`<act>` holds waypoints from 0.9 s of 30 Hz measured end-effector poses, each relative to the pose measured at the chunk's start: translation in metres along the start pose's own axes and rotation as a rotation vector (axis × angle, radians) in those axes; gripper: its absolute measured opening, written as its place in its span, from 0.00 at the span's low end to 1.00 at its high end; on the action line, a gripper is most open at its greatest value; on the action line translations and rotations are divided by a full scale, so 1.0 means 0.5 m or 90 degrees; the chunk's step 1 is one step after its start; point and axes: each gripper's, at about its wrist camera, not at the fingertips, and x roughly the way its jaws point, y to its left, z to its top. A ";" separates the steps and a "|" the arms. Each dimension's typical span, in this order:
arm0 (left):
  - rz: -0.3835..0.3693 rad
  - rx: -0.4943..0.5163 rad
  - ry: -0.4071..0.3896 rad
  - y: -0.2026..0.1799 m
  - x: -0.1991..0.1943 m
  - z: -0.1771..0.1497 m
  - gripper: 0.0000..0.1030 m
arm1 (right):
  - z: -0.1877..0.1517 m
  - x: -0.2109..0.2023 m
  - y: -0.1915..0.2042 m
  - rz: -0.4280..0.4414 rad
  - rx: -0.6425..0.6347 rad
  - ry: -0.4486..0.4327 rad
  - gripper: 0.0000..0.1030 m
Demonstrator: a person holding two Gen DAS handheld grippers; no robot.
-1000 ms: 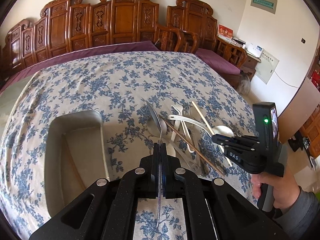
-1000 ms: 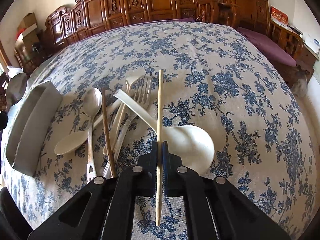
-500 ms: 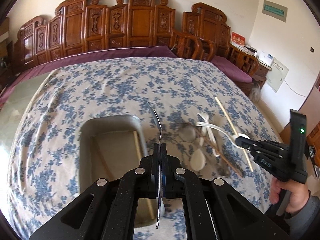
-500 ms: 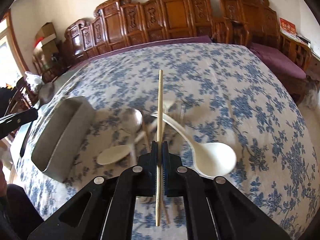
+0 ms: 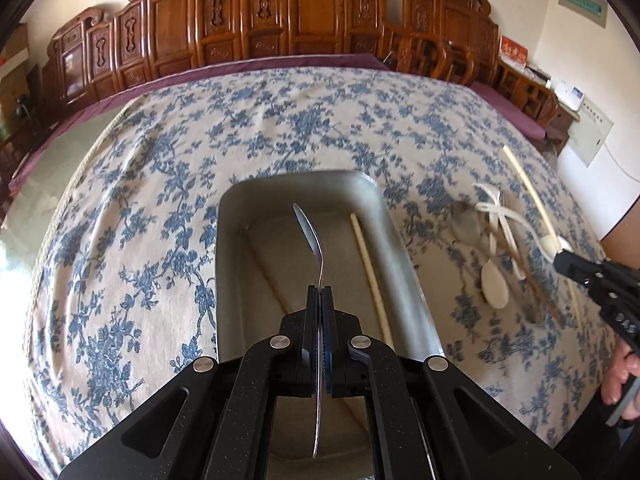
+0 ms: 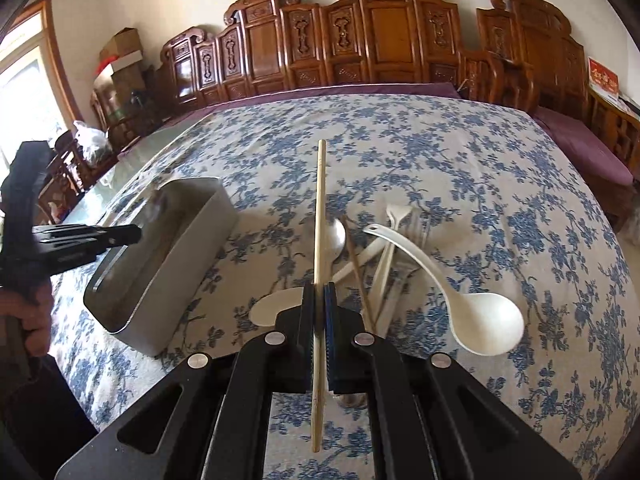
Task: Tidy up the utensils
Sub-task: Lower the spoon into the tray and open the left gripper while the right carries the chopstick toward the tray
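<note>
My left gripper (image 5: 320, 292) is shut on a metal spoon (image 5: 310, 232), held edge-on over the open grey metal tray (image 5: 404, 256). A pale chopstick (image 5: 370, 276) lies inside the tray along its right wall. My right gripper (image 6: 319, 290) is shut on another pale chopstick (image 6: 320, 208), held above the cloth beside the utensil pile. That pile holds a white ladle (image 6: 480, 322), a metal spoon (image 6: 336, 236), a dark chopstick (image 6: 356, 268) and white spoons and forks. In the right wrist view the tray (image 6: 188, 256) sits to the left, with the left gripper (image 6: 132, 234) over it.
A blue-flowered tablecloth (image 5: 160, 200) covers the table. Carved wooden chairs (image 6: 380, 40) line its far edge, with purple cushions behind. A person's hand (image 5: 624, 372) holds the right gripper at the table's right edge, and a hand (image 6: 32, 312) holds the left one.
My left gripper carried the metal spoon left from beside the pile to over the tray. My right gripper lifted its chopstick off the pile and swung left, bringing the tray into view.
</note>
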 end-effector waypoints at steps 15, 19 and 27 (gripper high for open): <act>0.001 0.009 0.055 -0.003 0.054 -0.012 0.01 | -0.015 -0.002 0.083 0.035 -0.042 0.011 0.06; 0.001 0.004 0.047 0.003 0.047 -0.008 0.01 | -0.014 -0.005 0.101 0.046 -0.049 0.011 0.06; -0.001 -0.003 -0.014 0.028 -0.017 0.005 0.01 | 0.009 0.000 0.159 0.075 -0.059 0.013 0.06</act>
